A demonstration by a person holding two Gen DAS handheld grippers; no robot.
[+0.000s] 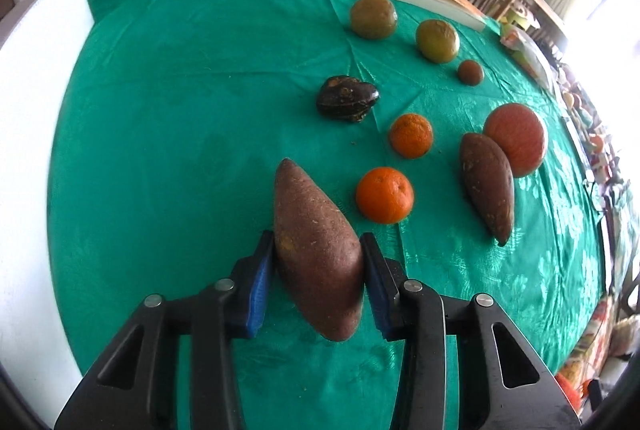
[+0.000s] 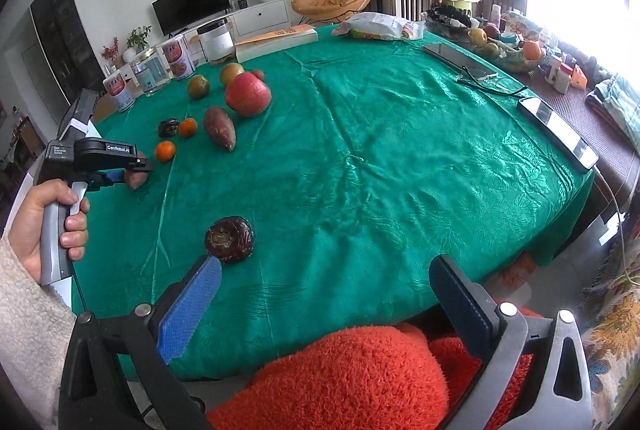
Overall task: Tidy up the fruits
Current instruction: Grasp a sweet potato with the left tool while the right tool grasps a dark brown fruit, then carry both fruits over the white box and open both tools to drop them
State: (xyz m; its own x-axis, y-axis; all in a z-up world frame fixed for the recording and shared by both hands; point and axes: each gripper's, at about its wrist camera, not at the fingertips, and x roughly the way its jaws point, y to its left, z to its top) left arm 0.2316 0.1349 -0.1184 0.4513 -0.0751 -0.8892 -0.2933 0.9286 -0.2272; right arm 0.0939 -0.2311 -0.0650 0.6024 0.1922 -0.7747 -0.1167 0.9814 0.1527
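Green glossy tablecloth (image 1: 200,90); my left gripper (image 1: 318,262), marked "GenRobot.AI", clamps brown tapered sweet potato (image 1: 316,254); right gripper (image 2: 324,290) gapes empty.

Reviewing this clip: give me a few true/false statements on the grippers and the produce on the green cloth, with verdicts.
1. The left gripper is clamped on a sweet potato. True.
2. The right gripper holds the dark round fruit. False: its jaws stand wide open and empty, and the fruit lies on the green cloth beyond its left finger.
3. A second sweet potato lies beside the big red-orange fruit. True.
4. The two small oranges are stacked. False: they lie apart.
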